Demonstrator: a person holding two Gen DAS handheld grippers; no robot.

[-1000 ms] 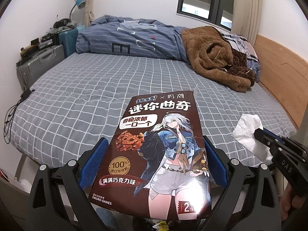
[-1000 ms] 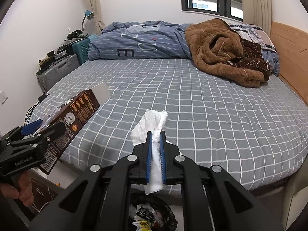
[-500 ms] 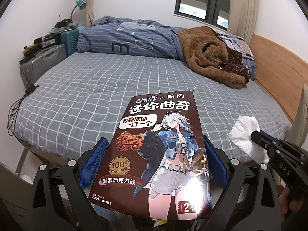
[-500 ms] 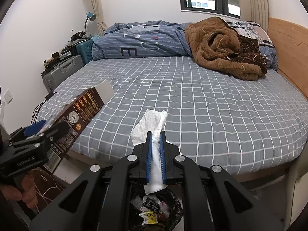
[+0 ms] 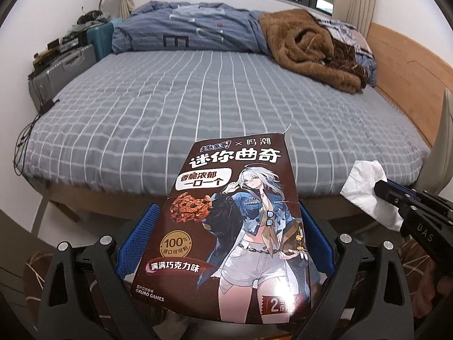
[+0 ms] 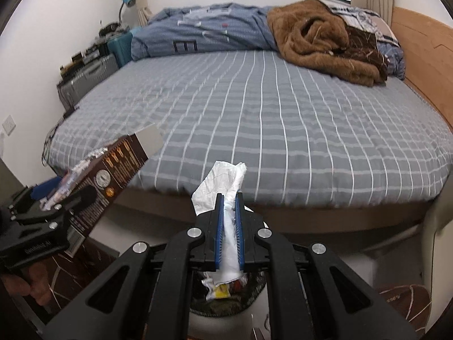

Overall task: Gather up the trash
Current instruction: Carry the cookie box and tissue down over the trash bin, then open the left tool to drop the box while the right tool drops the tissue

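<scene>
My left gripper (image 5: 226, 212) is shut on a dark brown cookie box (image 5: 226, 226) printed with a cartoon figure; its blue pads (image 5: 138, 238) press both long sides. In the right wrist view the same box (image 6: 113, 170) sticks out from that gripper (image 6: 68, 195) at the left. My right gripper (image 6: 228, 198) is shut on a crumpled white tissue (image 6: 220, 187), which shows in the left wrist view as a white tissue (image 5: 368, 189) at the right. Directly below the right gripper stands a trash bin (image 6: 249, 297) with wrappers in it.
A bed with a grey checked sheet (image 6: 269, 127) fills the view ahead, with a blue duvet (image 5: 192, 28) and a brown blanket (image 5: 305, 45) at the back. Suitcases (image 5: 62, 70) stand by the left wall. A wooden headboard (image 5: 410, 65) runs along the right.
Both grippers have drawn back from the bed and sunk, each keeping its load. The bed edge and frame now show, and the trash bin has come further into view under the right gripper.
</scene>
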